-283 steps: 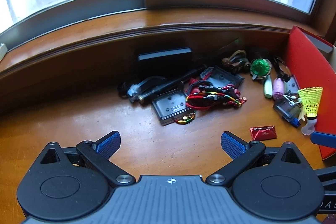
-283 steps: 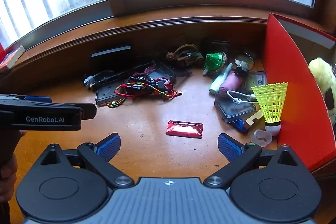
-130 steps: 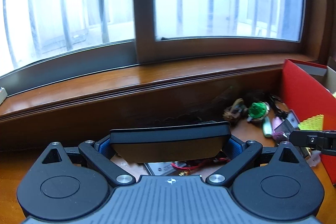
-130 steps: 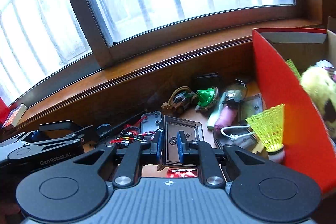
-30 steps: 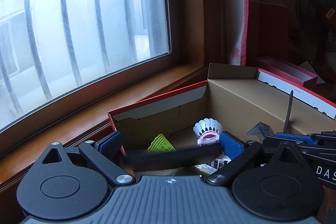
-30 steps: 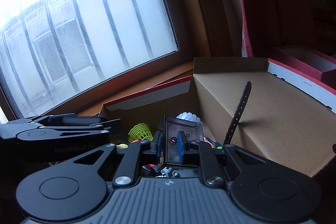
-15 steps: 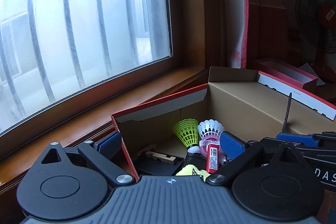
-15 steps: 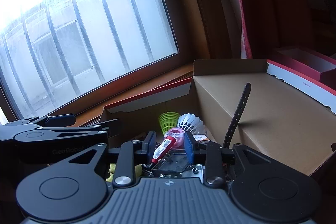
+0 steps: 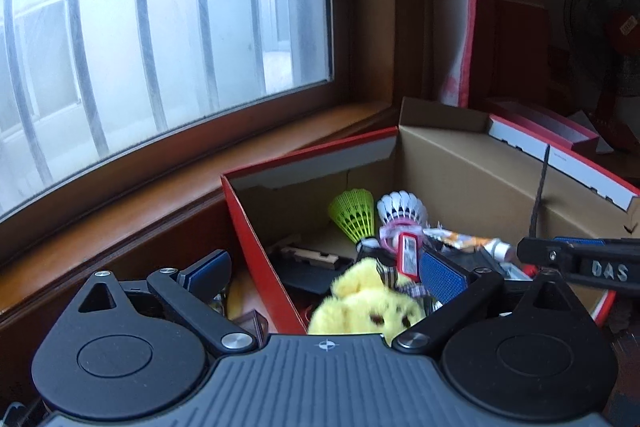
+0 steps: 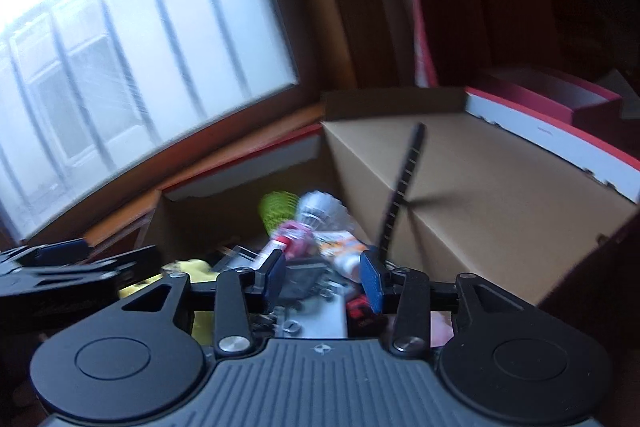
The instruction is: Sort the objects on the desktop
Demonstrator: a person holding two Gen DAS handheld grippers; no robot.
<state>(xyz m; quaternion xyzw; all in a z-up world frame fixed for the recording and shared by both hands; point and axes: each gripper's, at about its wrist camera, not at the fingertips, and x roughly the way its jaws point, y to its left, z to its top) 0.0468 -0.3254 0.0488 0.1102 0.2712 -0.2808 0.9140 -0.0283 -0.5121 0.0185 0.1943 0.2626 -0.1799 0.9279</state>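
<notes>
Left gripper wide; right gripper opening

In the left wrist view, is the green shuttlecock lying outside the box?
No, the green shuttlecock sits inside the box, beside the white shuttlecock.

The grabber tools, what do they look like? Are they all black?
Mostly. The left gripper and the right gripper are matte black plastic, each with two round discs, silver screws and a ribbed grey base bearing a small crosshair mark. The jaws carry blue ribbed pads. Raised letters "DAS" show on the right one's side.
</notes>
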